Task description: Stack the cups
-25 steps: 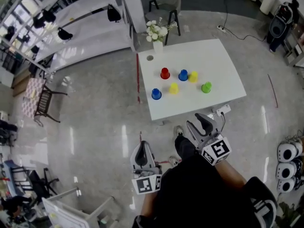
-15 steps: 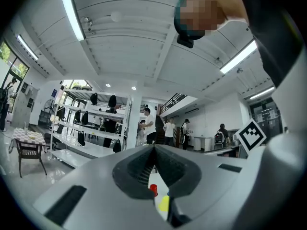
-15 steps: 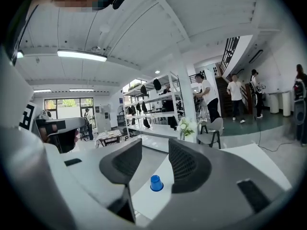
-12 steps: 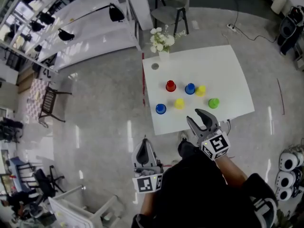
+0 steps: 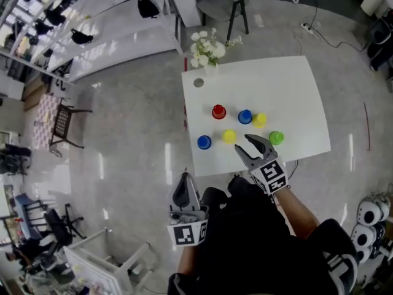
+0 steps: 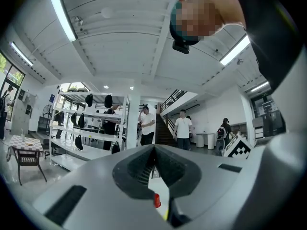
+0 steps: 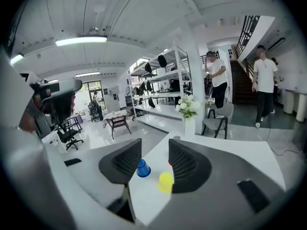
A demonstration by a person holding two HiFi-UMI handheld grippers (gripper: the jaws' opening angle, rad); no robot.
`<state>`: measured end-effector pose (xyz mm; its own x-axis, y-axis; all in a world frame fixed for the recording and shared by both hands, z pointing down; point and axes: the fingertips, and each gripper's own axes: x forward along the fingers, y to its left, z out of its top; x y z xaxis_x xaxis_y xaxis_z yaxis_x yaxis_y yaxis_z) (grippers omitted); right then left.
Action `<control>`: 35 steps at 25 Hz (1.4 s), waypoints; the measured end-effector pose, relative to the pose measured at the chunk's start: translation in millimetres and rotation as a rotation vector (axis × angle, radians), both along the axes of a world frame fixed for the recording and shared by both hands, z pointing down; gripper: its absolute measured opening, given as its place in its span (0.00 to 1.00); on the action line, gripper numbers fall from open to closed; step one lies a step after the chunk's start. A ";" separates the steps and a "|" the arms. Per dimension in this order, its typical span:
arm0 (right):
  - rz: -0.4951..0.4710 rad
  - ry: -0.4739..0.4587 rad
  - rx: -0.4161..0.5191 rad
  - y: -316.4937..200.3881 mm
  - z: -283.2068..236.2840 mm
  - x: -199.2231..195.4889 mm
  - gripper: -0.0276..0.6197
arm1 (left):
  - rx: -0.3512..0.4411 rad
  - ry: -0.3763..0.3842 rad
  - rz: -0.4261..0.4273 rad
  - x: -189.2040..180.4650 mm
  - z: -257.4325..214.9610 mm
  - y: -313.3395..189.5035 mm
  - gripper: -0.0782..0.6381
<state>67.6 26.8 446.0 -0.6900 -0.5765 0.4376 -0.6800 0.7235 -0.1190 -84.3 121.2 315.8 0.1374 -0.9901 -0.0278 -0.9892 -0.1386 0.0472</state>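
Six cups stand upside down on the white table (image 5: 295,97): red (image 5: 218,111), blue (image 5: 245,116), yellow (image 5: 260,120), green (image 5: 276,137), a second yellow (image 5: 229,136) and a second blue (image 5: 204,142). My right gripper (image 5: 242,143) hangs open over the table's near edge, empty, just behind the near yellow cup. In the right gripper view its jaws (image 7: 154,159) frame the blue cup (image 7: 142,168) and the yellow cup (image 7: 165,182). My left gripper (image 5: 184,177) is shut on nothing, short of the table over the floor; its closed tips (image 6: 154,150) point level.
A vase of white flowers (image 5: 206,48) and a small grey disc (image 5: 198,83) sit at the table's far left corner. A chair (image 5: 224,8) stands behind the table, long shelves (image 5: 110,17) to the left. Several people (image 6: 182,131) stand far off.
Both grippers have come forward toward the table. The right one has dipped and now reaches over the near edge; the left one trails behind it.
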 end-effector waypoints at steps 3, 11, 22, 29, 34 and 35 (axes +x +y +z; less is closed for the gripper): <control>-0.051 0.065 -0.061 1.1 21.5 -4.9 0.34 | -0.001 0.000 -0.013 0.6 -0.8 -4.6 0.14; -0.097 0.189 -0.146 -8.9 70.1 -22.3 0.37 | 0.020 0.035 0.022 -6.8 13.0 -28.3 0.14; -0.092 0.290 -0.295 -27.7 145.4 -37.4 0.41 | -0.027 0.074 0.097 -15.6 37.3 -65.8 0.14; -0.104 0.336 -0.362 -30.7 185.1 -41.7 0.44 | -0.035 0.071 0.109 -16.7 43.2 -76.5 0.14; -0.099 0.387 -0.382 -34.5 205.7 -40.5 0.45 | -0.035 0.073 0.098 -19.0 47.5 -79.0 0.14; -0.097 0.396 -0.388 -34.8 209.1 -39.6 0.45 | -0.036 0.075 0.098 -18.9 47.5 -79.4 0.14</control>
